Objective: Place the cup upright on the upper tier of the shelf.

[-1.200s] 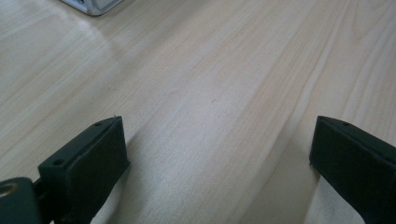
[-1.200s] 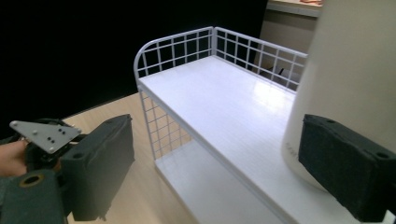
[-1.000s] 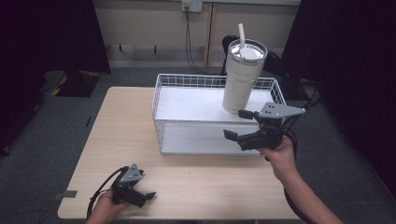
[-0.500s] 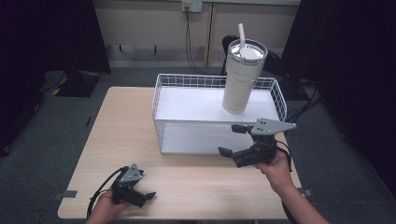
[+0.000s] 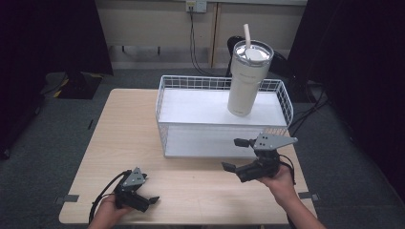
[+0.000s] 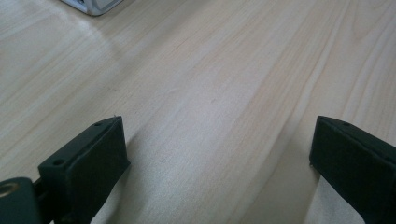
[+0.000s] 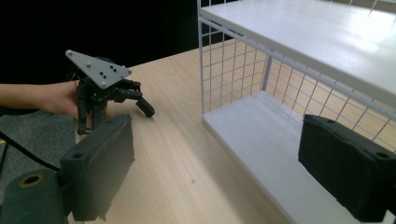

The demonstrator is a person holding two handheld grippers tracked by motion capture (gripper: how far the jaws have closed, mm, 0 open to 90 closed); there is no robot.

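Tumbler (image 5: 248, 78) on wire shelf (image 5: 191, 86) — grippers clear.
R gripper (image 5: 243, 155), L gripper (image 5: 152, 200): jaws apart, empty, in front of shelf — task looks finished.

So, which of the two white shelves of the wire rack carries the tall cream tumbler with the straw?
The upper white shelf carries the tall cream tumbler, which stands upright at its right end. The lower white shelf beneath holds nothing visible.
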